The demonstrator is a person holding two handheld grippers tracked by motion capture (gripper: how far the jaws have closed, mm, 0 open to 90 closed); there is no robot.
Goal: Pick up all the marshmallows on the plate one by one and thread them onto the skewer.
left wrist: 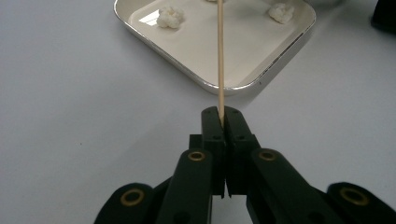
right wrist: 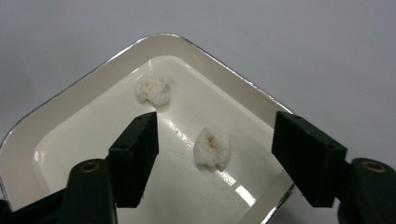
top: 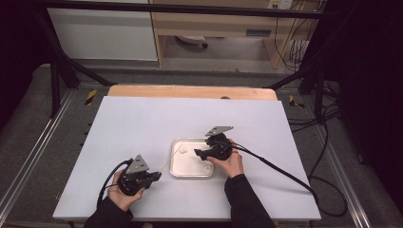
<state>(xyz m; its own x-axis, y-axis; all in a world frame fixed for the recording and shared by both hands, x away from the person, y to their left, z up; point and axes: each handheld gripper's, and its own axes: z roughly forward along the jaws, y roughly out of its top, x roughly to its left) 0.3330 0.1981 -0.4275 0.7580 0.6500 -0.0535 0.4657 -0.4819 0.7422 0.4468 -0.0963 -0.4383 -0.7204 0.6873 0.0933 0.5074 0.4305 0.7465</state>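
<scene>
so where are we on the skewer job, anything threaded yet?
Done: the left gripper is shut on the wooden skewer, which points over the tray. In hand: the right gripper hangs over the tray with open jaws either side of a popcorn piece, not yet gripping it. Left: nothing is on the visible length of the skewer; the other popcorn piece lies loose in the tray.

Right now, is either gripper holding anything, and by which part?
The left gripper clamps a thin wooden skewer at its near end. The right gripper holds nothing; its jaws stand open around a popcorn piece in the tray.
</scene>
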